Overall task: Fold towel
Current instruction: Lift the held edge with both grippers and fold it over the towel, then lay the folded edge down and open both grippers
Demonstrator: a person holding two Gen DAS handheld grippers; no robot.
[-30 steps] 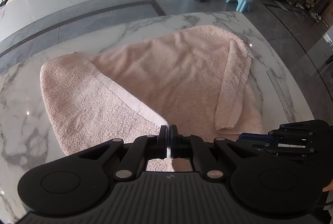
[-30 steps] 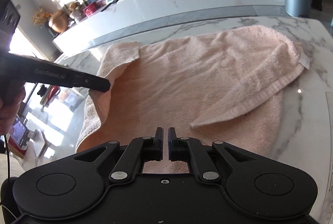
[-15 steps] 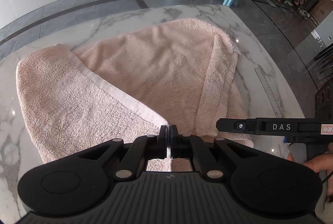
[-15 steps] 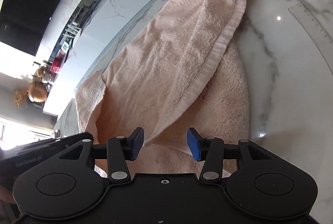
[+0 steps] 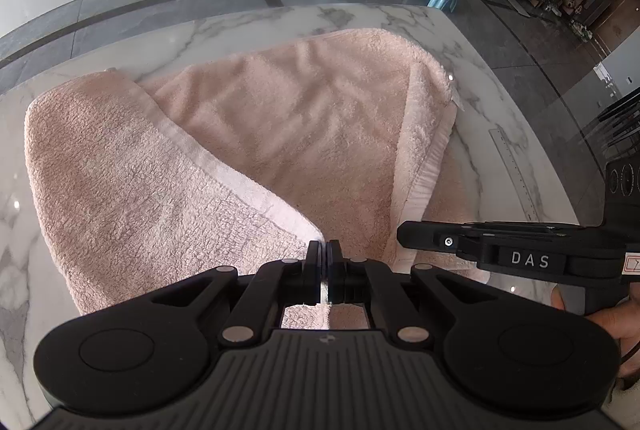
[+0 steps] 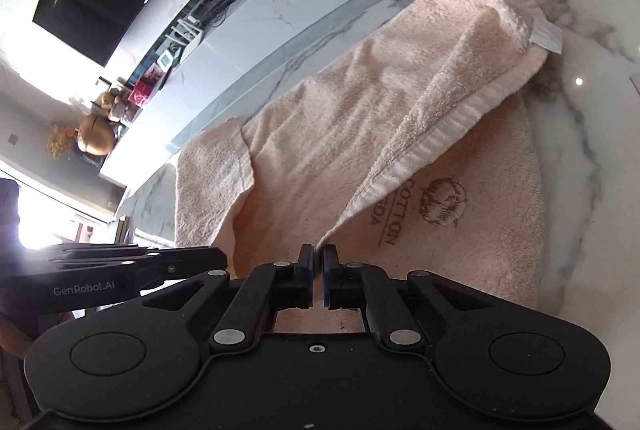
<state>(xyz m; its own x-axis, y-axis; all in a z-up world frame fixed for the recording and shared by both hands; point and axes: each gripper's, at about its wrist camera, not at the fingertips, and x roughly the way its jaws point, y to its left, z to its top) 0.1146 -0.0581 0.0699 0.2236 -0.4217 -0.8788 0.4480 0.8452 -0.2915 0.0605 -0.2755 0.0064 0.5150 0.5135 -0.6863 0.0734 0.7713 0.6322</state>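
right, both my left gripper (image 5: 324, 254) and right gripper (image 6: 316, 258) pinch a corner of the pink towel (image 5: 304, 118), so i'd carry them level to keep edges aligned.

A white marble table (image 5: 248, 30) with grey veining carries everything, its glossy top catching small points of light. A pink terry towel (image 5: 304, 118) lies spread over most of it, both near corners folded inward so the pale woven hems run diagonally toward the near edge. A white label sticks out at the towel's far right corner. A clear ruler (image 5: 516, 170) lies flat on the marble to the right, near the towel but apart from it.
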